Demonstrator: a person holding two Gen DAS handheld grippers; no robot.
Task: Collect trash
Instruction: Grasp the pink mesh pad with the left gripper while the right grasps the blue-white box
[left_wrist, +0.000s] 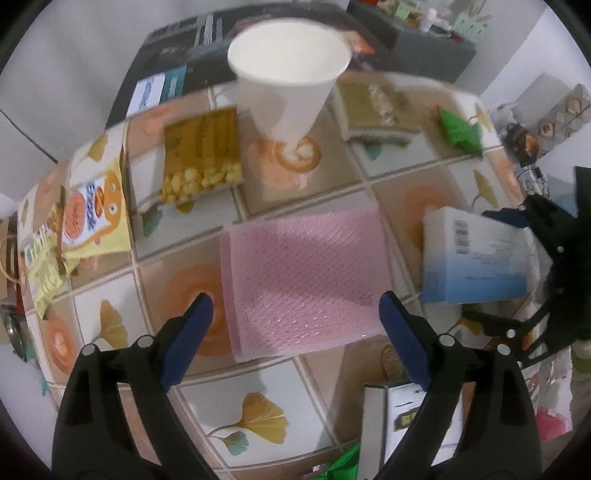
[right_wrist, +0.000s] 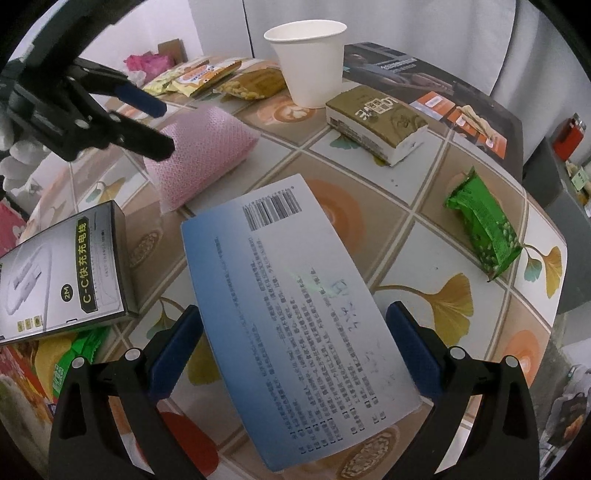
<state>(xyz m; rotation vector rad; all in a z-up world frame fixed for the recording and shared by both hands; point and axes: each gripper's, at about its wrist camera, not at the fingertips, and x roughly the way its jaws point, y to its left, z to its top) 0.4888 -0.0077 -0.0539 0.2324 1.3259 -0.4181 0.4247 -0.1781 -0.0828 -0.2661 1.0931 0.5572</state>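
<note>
Right tongs: the right tongs (right_wrist: 295, 347) stand spread wide, one finger on each side of the blue-and-white box (right_wrist: 295, 314). The box fills the gap, but I cannot tell whether the pads touch its edges; nothing shows them pressing.
Left tongs: the left tongs (left_wrist: 295, 328) are also spread and empty, hanging over the near edge of the pink mesh bag (left_wrist: 303, 280). The right wrist view shows them above that bag with a gap between the fingers.
Nearest trash: box and pink bag both lie flat on the bench (right_wrist: 424, 236); neither is lifted.
Further out: a cable box (right_wrist: 66, 273) lies to the left, a green snack packet (right_wrist: 484, 236) to the right, and a brown-wrapped block (right_wrist: 376, 122) sits beyond.
Far edge: a white paper cup (left_wrist: 288, 77) stands upright, with a bag of yellow snacks (left_wrist: 203, 155) and yellow wrappers (left_wrist: 81, 225) beside it.
Collecting place: no bin or sack can be made out for certain.
Progress: judged early; every piece seen rests on the bench.
Left to do: close on the box and bag, carry them off, then take the cup, packets and wrappers.
</note>
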